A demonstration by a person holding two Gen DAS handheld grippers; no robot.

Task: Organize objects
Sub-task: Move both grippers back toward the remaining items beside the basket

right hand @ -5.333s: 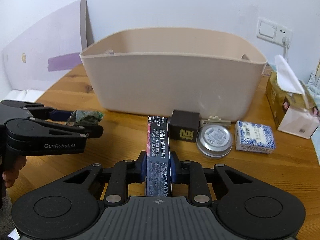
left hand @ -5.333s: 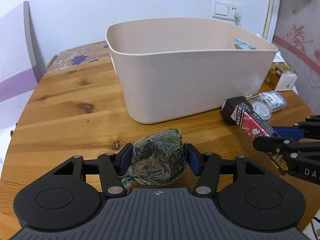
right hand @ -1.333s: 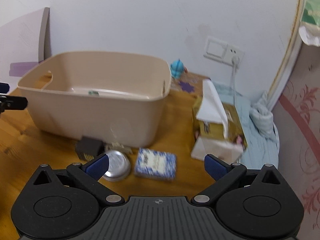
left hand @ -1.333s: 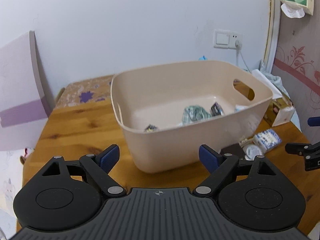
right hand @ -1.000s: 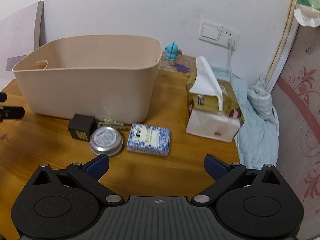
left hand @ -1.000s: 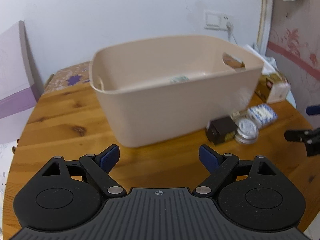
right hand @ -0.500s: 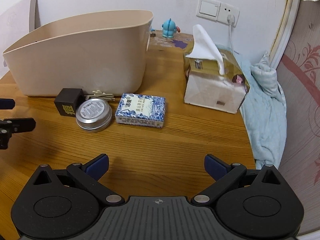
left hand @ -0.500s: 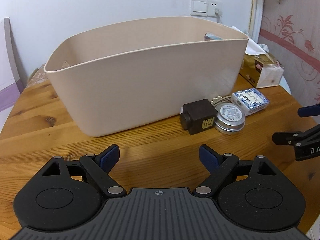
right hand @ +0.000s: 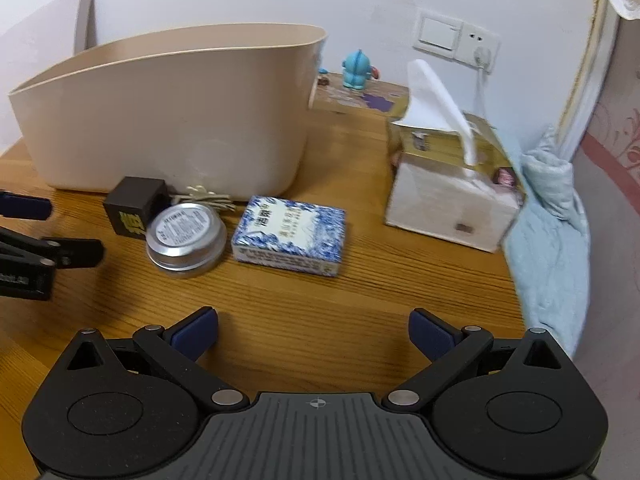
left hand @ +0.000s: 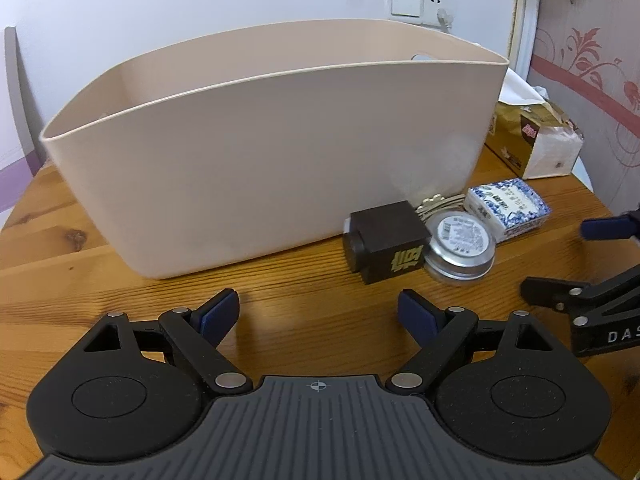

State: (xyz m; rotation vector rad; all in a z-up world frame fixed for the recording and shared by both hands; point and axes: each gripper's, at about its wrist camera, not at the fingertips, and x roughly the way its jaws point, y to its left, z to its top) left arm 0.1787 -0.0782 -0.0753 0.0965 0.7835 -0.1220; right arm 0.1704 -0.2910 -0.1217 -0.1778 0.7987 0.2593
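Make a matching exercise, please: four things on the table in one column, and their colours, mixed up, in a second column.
Things:
1. bin
2. tin
3. cube
4. figurine

Colours:
A. silver
B. light blue
C. beige
D. black with a gold mark

Pairs: 1-C, 2-A, 3-D, 4-B
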